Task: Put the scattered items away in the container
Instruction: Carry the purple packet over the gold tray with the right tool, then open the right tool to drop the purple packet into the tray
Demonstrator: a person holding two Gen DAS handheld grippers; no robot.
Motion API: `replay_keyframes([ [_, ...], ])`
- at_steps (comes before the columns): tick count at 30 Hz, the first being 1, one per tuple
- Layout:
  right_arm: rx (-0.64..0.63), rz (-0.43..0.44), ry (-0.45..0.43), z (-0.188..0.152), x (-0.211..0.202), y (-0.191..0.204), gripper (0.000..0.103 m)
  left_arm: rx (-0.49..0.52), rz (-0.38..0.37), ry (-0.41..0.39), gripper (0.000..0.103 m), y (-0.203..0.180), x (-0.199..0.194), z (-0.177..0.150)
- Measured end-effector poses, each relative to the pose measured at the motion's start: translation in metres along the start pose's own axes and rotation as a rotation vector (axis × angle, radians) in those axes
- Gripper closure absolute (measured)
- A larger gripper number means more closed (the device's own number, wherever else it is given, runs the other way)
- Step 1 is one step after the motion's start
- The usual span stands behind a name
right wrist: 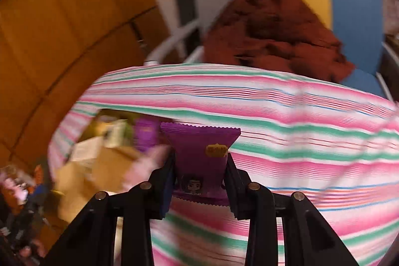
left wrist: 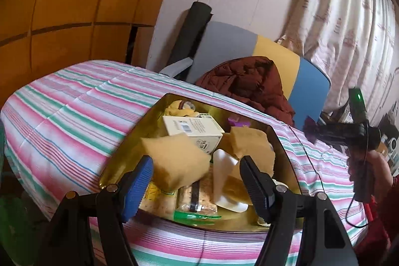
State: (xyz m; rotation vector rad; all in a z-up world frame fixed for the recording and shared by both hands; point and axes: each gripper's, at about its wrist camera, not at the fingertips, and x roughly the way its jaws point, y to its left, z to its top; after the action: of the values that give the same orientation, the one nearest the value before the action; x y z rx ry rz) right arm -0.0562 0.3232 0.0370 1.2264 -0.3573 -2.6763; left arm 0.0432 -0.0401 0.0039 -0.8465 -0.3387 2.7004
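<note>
A gold tin tray [left wrist: 129,141] sits on the striped cloth and holds a white carton [left wrist: 194,129], tan sponges [left wrist: 251,143], a white dish [left wrist: 224,178] and wrapped snack bars [left wrist: 197,206]. My left gripper [left wrist: 197,178] is open just above the tray's near end; a blurred tan sponge [left wrist: 174,161] is between its fingers, touching neither. My right gripper [right wrist: 199,173] is shut on a purple snack packet [right wrist: 199,153] above the cloth, right of the tray [right wrist: 99,121]. It also shows in the left wrist view [left wrist: 311,129] at the right.
A striped pink, green and white cloth [left wrist: 74,111] covers the table. A chair with a dark red jacket [left wrist: 251,84] stands behind the table. A wooden wardrobe [left wrist: 62,4] is at the left, curtains [left wrist: 349,16] at the right.
</note>
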Motion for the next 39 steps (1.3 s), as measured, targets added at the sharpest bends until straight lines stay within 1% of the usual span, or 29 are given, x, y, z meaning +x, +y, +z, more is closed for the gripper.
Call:
replay_keyframes([
  [2, -0.039, 0.025, 0.004, 0.008, 0.014, 0.030, 0.066, -0.003, 0.001, 0.003, 0.030, 0.002, -0.001, -0.002],
  [5, -0.061, 0.054, 0.024, 0.015, 0.036, 0.063, 0.066, 0.005, -0.001, 0.007, 0.030, 0.003, -0.005, -0.004],
  [7, -0.067, 0.062, 0.037, 0.016, 0.051, 0.078, 0.066, 0.012, 0.000, 0.013, 0.030, 0.004, -0.007, -0.006],
  [11, -0.072, 0.058, 0.060, 0.022, 0.076, 0.093, 0.066, 0.011, 0.008, 0.025, 0.030, 0.004, -0.008, -0.004],
  [12, -0.069, 0.054, 0.065, 0.021, 0.080, 0.095, 0.064, 0.006, 0.009, 0.026, 0.030, 0.005, -0.009, -0.004],
  [13, -0.063, 0.057, 0.072, 0.022, 0.083, 0.095, 0.058, 0.001, 0.016, 0.031, 0.030, 0.005, -0.008, -0.003],
  [14, -0.059, 0.060, 0.067, 0.022, 0.083, 0.095, 0.049, 0.000, 0.025, 0.035, 0.030, 0.005, -0.008, -0.003],
  [15, -0.058, 0.053, 0.057, 0.020, 0.079, 0.093, 0.044, -0.002, 0.036, 0.039, 0.030, 0.005, -0.007, -0.002],
  [16, -0.056, 0.049, 0.045, 0.019, 0.074, 0.092, 0.036, -0.002, 0.051, 0.048, 0.030, 0.004, -0.006, -0.002],
  [17, -0.056, 0.052, 0.032, 0.017, 0.069, 0.093, 0.032, 0.003, 0.071, 0.067, 0.030, 0.003, -0.003, -0.001],
  [18, -0.060, 0.059, 0.015, 0.012, 0.060, 0.092, 0.031, 0.008, 0.082, 0.087, 0.030, 0.001, 0.000, -0.002],
  [20, -0.069, 0.058, -0.004, 0.000, 0.044, 0.093, 0.027, 0.012, 0.081, 0.116, 0.030, -0.002, 0.004, -0.004],
  [21, -0.067, 0.057, -0.012, -0.005, 0.038, 0.094, 0.026, 0.012, 0.080, 0.122, 0.030, -0.004, 0.005, -0.006],
  [24, -0.046, 0.067, -0.043, -0.026, 0.013, 0.095, 0.022, 0.028, 0.121, 0.128, 0.030, -0.013, 0.006, -0.010],
  [25, -0.031, 0.068, -0.057, -0.033, 0.004, 0.096, 0.018, 0.043, 0.135, 0.133, 0.030, -0.018, 0.007, -0.011],
  [26, -0.012, 0.073, -0.074, -0.041, -0.005, 0.097, 0.012, 0.055, 0.140, 0.132, 0.030, -0.023, 0.006, -0.011],
  [29, 0.020, 0.078, -0.104, -0.059, -0.022, 0.101, 0.000, 0.077, 0.162, 0.115, 0.030, -0.031, 0.002, -0.009],
  [31, 0.011, 0.059, -0.108, -0.070, -0.029, 0.110, 0.000, 0.079, 0.185, 0.113, 0.030, -0.033, -0.001, -0.006],
  [33, -0.011, 0.021, -0.097, -0.077, -0.032, 0.118, 0.000, 0.076, 0.202, 0.110, 0.030, -0.033, -0.003, -0.003],
  [35, -0.041, -0.014, -0.092, -0.081, -0.032, 0.126, 0.000, 0.079, 0.243, 0.107, 0.030, -0.032, -0.005, -0.001],
  [37, -0.058, -0.036, -0.093, -0.085, -0.032, 0.133, 0.000, 0.056, 0.271, 0.117, 0.032, -0.029, -0.006, 0.002],
  [39, -0.049, -0.039, -0.089, -0.087, -0.031, 0.137, 0.000, 0.045, 0.302, 0.136, 0.032, -0.025, -0.005, 0.003],
])
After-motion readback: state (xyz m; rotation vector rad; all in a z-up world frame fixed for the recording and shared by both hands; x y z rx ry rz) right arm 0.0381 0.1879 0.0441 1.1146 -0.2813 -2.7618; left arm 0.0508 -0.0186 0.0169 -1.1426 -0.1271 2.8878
